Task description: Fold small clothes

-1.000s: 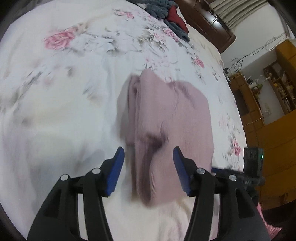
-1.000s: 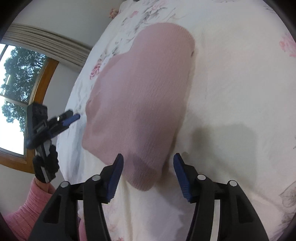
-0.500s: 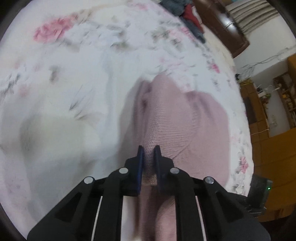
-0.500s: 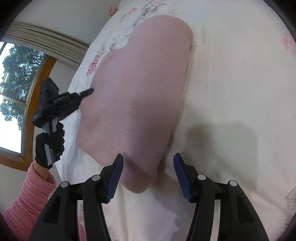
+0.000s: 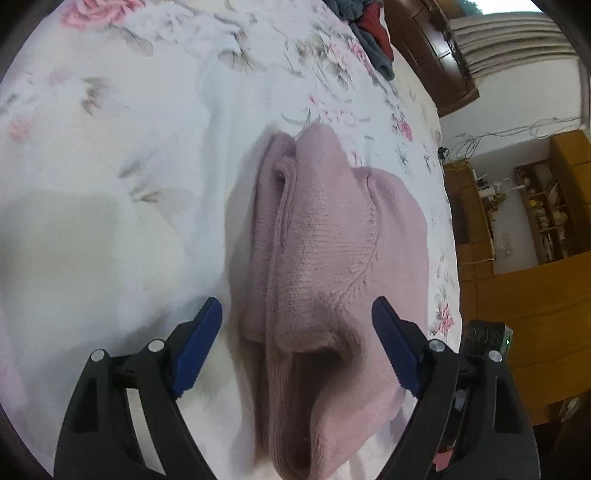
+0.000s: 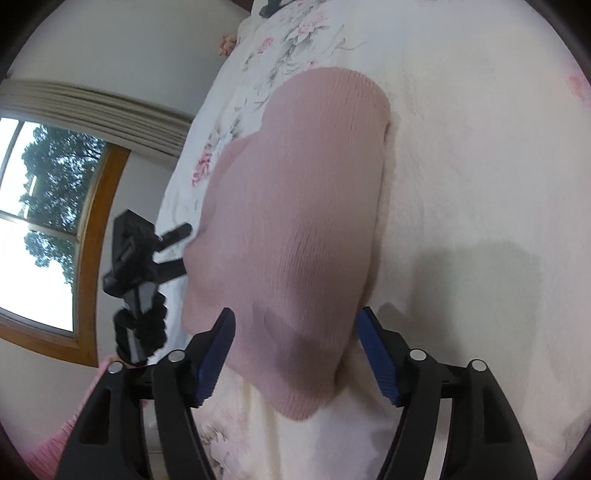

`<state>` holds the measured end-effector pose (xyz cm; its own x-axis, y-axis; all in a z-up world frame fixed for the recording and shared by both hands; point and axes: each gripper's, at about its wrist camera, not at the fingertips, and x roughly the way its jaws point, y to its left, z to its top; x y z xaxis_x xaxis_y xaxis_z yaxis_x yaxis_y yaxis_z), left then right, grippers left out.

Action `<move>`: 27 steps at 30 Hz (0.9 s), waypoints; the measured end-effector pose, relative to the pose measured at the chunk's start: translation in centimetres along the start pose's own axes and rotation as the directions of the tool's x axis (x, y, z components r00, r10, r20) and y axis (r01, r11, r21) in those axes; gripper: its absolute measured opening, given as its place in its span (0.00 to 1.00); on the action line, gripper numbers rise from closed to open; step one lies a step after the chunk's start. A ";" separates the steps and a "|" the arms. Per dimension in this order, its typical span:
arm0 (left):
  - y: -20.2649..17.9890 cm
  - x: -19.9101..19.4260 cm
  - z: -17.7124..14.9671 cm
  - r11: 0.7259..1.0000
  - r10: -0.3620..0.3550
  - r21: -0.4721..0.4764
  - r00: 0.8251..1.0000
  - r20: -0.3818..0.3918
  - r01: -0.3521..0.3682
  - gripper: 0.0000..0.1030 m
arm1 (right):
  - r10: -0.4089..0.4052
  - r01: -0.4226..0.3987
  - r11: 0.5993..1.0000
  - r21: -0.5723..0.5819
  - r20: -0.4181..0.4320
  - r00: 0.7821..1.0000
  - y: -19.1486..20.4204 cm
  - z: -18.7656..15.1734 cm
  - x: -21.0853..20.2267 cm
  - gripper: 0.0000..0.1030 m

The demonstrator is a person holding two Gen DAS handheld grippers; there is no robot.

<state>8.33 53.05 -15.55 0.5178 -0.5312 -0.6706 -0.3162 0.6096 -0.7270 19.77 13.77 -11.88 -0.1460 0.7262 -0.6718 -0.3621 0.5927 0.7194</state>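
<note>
A dusty-pink knit garment (image 5: pixel 332 229) lies folded on the floral bed sheet (image 5: pixel 110 147), with a thick doubled edge along its left side. My left gripper (image 5: pixel 297 310) is open, its blue pads on either side of the garment's near end, holding nothing. In the right wrist view the same garment (image 6: pixel 295 184) shows a smooth rounded top. My right gripper (image 6: pixel 295 317) is open as well and straddles the near corner. The left gripper (image 6: pixel 136 258) appears there at the garment's left edge, held by a black-gloved hand (image 6: pixel 140 332).
A heap of grey and red clothes (image 5: pixel 373 26) lies at the far end of the bed by a dark wooden headboard (image 5: pixel 424 48). Wooden shelves (image 5: pixel 535 206) stand past the bed's right edge. A window (image 6: pixel 44 221) and a pink sleeve (image 6: pixel 55 443) are at left.
My left gripper was open a second ago, shut on the garment's thick edge half a second ago, and has now let go and opened. The right gripper stayed open and crept closer.
</note>
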 end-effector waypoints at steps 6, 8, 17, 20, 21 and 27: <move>-2.0 3.1 0.6 0.995 -0.005 0.098 0.998 -0.061 0.011 0.79 | 0.049 -0.048 0.999 0.024 -0.014 0.999 -1.0 1.9 2.3 0.81; -3.2 3.8 0.4 0.987 0.008 0.158 0.998 -0.070 0.003 0.79 | 0.069 -0.068 0.997 0.043 -0.015 0.998 -1.5 2.6 3.3 0.88; -4.2 3.8 -0.3 0.987 0.010 0.158 0.999 -0.044 -0.003 0.62 | 0.153 -0.154 0.986 0.059 0.025 0.988 -1.1 3.0 3.3 0.59; -5.1 2.8 -1.2 0.990 -0.073 0.118 0.997 -0.030 0.077 0.49 | 0.162 -0.163 0.986 0.029 0.035 0.986 0.2 2.4 1.2 0.56; -5.9 2.4 -1.8 0.986 -0.119 0.115 0.992 -0.032 0.122 0.48 | 0.170 -0.171 0.985 0.023 0.039 0.985 0.6 2.1 0.5 0.55; -11.8 2.1 -7.8 0.962 -0.211 0.160 0.974 -0.082 0.222 0.47 | 0.187 -0.185 0.982 -0.029 0.087 0.978 2.5 -1.6 -7.6 0.55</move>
<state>6.93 40.16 -9.56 0.5055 -0.6945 -0.5119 -0.0619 0.5626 -0.8244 18.50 9.18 -5.29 -0.1308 0.8518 -0.5073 -0.3553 0.4374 0.8261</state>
